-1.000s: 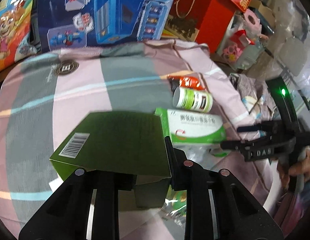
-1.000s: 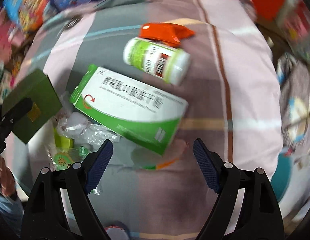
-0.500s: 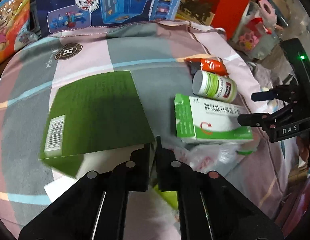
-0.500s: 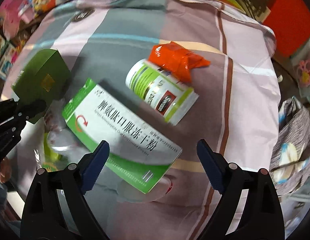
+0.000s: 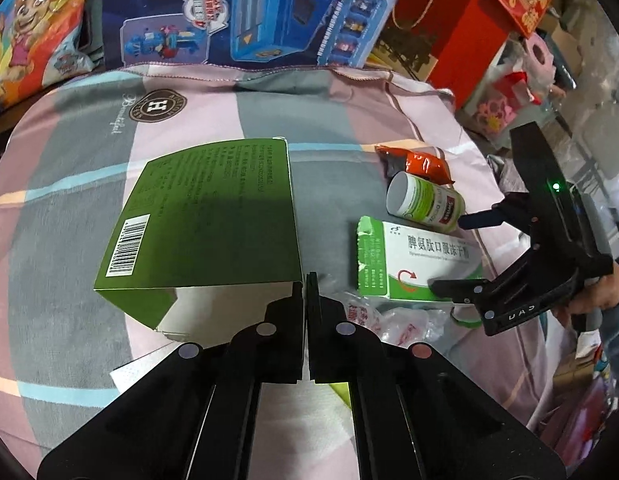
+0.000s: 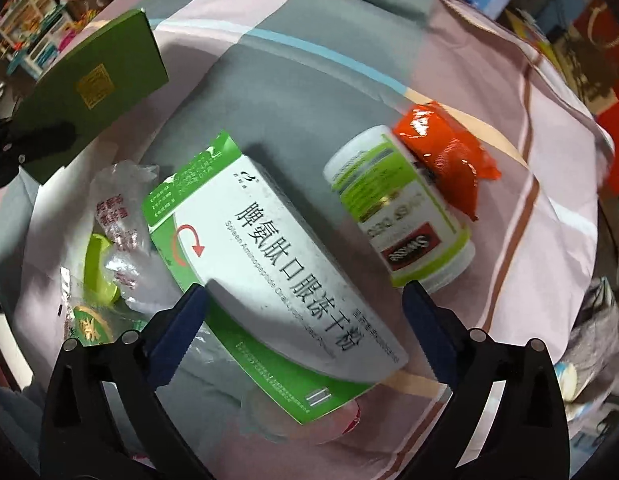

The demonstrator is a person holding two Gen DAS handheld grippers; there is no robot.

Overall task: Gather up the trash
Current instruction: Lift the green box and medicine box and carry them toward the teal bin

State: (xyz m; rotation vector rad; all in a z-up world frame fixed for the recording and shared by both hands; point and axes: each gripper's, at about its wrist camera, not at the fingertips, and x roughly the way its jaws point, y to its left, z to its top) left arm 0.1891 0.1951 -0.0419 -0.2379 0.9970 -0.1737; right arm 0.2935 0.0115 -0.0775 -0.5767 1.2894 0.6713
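Observation:
A dark green carton (image 5: 213, 216) tilts over the checked cloth (image 5: 89, 184), its open end toward me. My left gripper (image 5: 309, 288) is shut on the thin side wall at that end. In the right wrist view the carton (image 6: 97, 76) sits at the upper left. My right gripper (image 6: 305, 312) points down over a white-and-green medicine box (image 6: 285, 264). Its jaws are opening and its blue pads (image 6: 181, 320) stand clear on either side. From the left wrist, the right gripper (image 5: 453, 254) hovers above that medicine box (image 5: 413, 264).
A white bottle (image 6: 401, 208) with a green label lies beside an orange wrapper (image 6: 445, 156). A crumpled clear bag (image 6: 121, 208) and a lime lid (image 6: 99, 264) lie left of the medicine box. Toy cartons (image 5: 249, 12) and a red gift box (image 5: 461, 32) line the back.
My left jaws have closed onto the carton's wall, and the carton has swung to the left. My right gripper has rolled, moved over the medicine box and spread wider.

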